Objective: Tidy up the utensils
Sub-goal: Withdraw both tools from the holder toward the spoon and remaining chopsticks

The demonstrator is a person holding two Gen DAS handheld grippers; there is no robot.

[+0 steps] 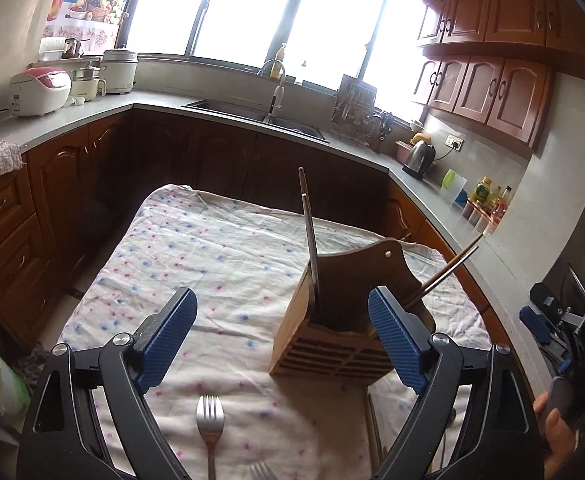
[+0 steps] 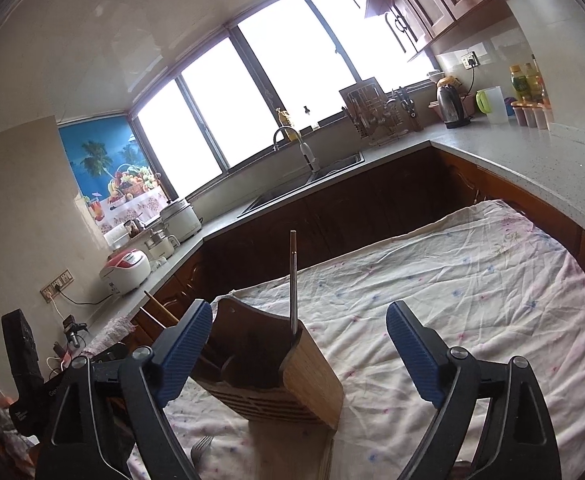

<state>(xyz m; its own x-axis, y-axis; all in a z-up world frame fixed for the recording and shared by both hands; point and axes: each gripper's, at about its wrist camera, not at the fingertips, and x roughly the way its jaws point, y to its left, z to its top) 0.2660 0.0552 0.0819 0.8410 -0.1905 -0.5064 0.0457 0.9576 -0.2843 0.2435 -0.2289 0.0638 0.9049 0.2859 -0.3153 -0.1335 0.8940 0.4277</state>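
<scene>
Both our left gripper point(image 1: 282, 312) and right gripper point(image 2: 299, 324) have jaws spread, pinching nothing; chopsticks point(image 1: 310, 236) stand in the wooden holder point(image 1: 324, 344) on the cloth-covered surface point(image 1: 212, 248); a fork point(image 1: 210, 420) lies nearby.

Blown-out windows point(image 1: 252, 8) far ahead of the tongs over sink point(image 1: 252, 114), grey counter point(image 1: 92, 112) wrapping both sides, wood cabinets point(image 1: 492, 40) upper right.
</scene>
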